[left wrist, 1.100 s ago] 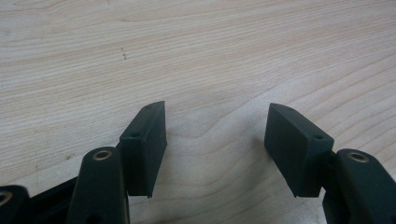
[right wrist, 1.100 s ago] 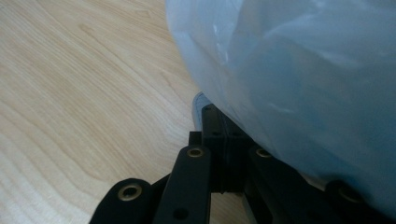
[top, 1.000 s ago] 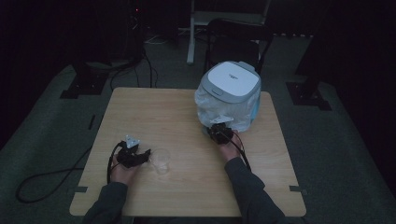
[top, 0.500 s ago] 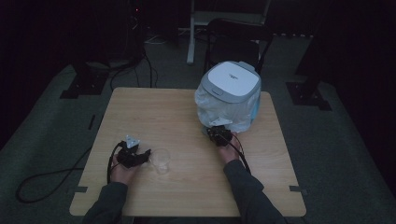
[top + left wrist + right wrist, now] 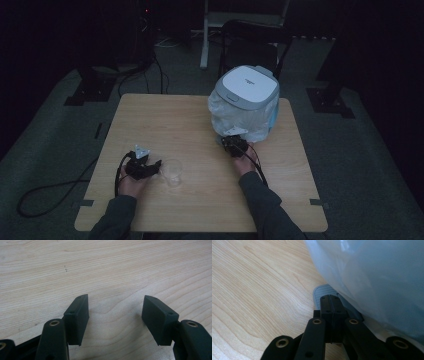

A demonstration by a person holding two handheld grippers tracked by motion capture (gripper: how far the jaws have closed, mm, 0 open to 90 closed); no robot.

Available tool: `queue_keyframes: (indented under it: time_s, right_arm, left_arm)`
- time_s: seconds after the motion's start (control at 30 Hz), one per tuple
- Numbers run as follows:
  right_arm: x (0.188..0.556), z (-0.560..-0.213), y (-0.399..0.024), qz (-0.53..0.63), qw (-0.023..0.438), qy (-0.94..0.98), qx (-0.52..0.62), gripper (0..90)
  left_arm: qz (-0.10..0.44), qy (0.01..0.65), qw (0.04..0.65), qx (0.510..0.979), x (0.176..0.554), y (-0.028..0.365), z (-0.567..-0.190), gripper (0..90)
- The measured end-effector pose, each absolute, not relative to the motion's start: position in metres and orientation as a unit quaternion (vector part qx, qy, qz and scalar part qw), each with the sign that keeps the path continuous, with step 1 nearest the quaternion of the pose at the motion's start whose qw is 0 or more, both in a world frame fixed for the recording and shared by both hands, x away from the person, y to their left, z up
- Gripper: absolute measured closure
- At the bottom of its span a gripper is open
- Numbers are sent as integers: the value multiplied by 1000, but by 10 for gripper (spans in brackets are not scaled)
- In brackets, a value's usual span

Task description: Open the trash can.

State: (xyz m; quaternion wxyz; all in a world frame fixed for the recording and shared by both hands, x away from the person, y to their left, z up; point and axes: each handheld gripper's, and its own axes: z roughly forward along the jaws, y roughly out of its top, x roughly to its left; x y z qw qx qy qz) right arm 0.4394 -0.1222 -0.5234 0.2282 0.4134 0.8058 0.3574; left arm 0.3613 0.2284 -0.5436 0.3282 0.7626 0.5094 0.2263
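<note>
Two hand-held grippers, one clear cup, one bagged appliance on the counter (image 5: 200,122).
Left hand-held gripper (image 5: 156,167) gapes empty at 7 o'clock, cup (image 5: 172,171) just beside; right hand-held gripper (image 5: 231,142), jaws pressed together, touches the plastic-wrapped white appliance (image 5: 247,102) at 1 o'clock.

Dark long sleeves (image 5: 116,220) on both forearms. Left tool (image 5: 115,317): black, two flat rectangular pads w/ small screw holes, brass rivets at link pivots. Right tool (image 5: 332,305): same black links & rivets. Grey 3-cornered plate (image 5: 141,152) on top, black cable (image 5: 55,187) trailing.
</note>
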Motion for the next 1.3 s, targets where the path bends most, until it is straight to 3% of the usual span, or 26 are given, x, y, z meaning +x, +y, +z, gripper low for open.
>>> queue_keyframes:
  time_s: [1.3]
  right_arm:
    - [442,-535,-121,358,219,799,430,900]
  left_arm:
    - [226,508,329,763,361,228,-544,396]
